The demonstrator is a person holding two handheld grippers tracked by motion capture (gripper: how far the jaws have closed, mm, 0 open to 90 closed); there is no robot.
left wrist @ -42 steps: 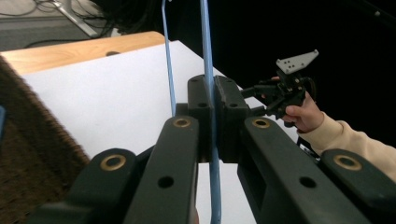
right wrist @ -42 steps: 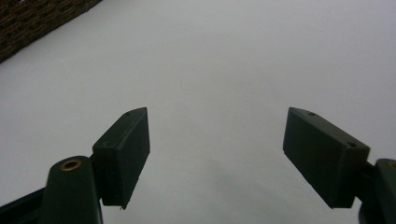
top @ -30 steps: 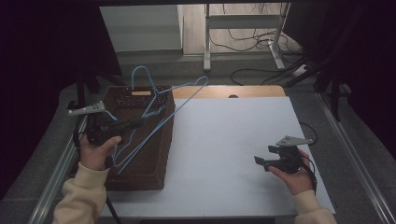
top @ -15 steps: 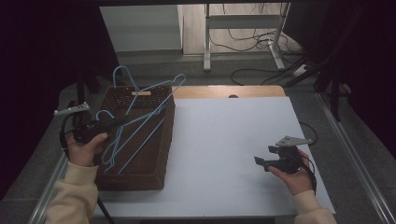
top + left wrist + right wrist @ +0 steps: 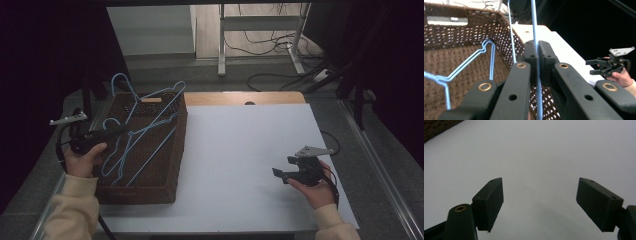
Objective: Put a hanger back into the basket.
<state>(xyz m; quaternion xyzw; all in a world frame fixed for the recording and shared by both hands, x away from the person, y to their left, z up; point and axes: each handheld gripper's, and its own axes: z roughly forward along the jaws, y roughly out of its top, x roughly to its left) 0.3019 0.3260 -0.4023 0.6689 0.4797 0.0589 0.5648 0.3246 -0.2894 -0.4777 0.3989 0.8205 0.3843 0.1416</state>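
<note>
L gripper (image 5: 537,50) pinching blue hanger (image 5: 534,22)

Table (image 5: 240,97): wooden top, bare strip visible along far edge, small dark hole in it. White sheet (image 5: 250,160) covers most of the top, lying flat, running under and ahead of the right gripper (image 5: 280,173). Brown woven basket (image 5: 170,165) sits on the sheet's edge, directly ahead of and below the left gripper (image 5: 117,131), well apart from the right one. White surface beneath the right gripper bare.
</note>
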